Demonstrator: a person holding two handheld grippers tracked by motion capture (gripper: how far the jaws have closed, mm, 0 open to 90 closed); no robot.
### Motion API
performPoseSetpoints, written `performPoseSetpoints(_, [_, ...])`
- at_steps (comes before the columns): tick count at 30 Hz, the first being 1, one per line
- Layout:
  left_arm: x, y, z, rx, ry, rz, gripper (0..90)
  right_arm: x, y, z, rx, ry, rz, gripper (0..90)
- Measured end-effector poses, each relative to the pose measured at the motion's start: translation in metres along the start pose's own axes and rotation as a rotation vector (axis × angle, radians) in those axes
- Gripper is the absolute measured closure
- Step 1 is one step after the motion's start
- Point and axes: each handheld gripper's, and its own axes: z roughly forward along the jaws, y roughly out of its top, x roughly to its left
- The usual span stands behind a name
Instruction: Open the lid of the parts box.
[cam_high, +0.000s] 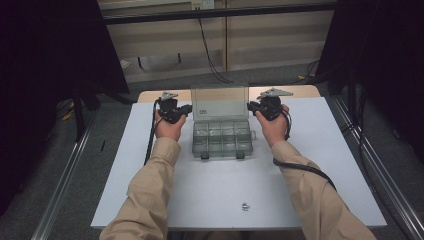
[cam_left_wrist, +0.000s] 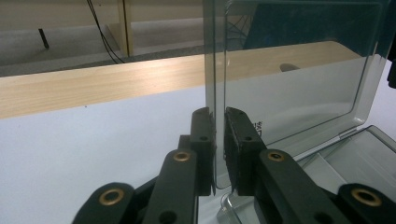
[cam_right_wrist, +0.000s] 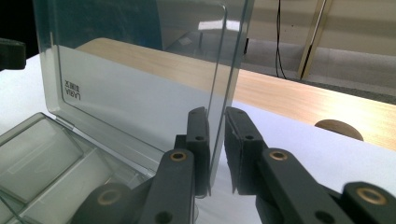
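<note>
A clear grey plastic compartment box (cam_high: 222, 139) lies open near the far side of the white table, with its lid (cam_high: 220, 102) standing upright. My left gripper (cam_high: 188, 109) is at the lid's left edge and my right gripper (cam_high: 251, 106) at its right edge. In the left gripper view the jaws (cam_left_wrist: 219, 116) are closed on the lid's side rim (cam_left_wrist: 289, 84), beside the box's empty compartments (cam_left_wrist: 369, 154). The right gripper view shows the same grip (cam_right_wrist: 216, 114) on the other rim of the lid (cam_right_wrist: 140, 70), with the compartments (cam_right_wrist: 42, 154) at lower left.
A small metal part (cam_high: 245, 206) lies near the front edge of the white table top (cam_high: 150, 175). A strip of bare wood (cam_high: 305, 91) runs along the far edge. Dark curtains hang at both sides, and cables trail on the floor behind.
</note>
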Motion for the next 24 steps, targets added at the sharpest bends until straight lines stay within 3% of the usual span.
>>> performPoseSetpoints(6, [-0.002, 0.0, -0.001, -0.006, -0.013, -0.007, 79.6, 0.0, 0.001, -0.003, -0.003, 0.001, 0.006, 78.0])
performPoseSetpoints(14, [-0.006, 0.0, -0.008, -0.014, -0.028, -0.003, 69.4, 0.006, 0.001, -0.011, -0.017, 0.012, -0.001, 69.4])
performPoseSetpoints(24, [-0.013, 0.002, -0.023, -0.053, -0.045, 0.008, 51.9, 0.013, -0.003, -0.029, -0.03, 0.023, 0.008, 48.4])
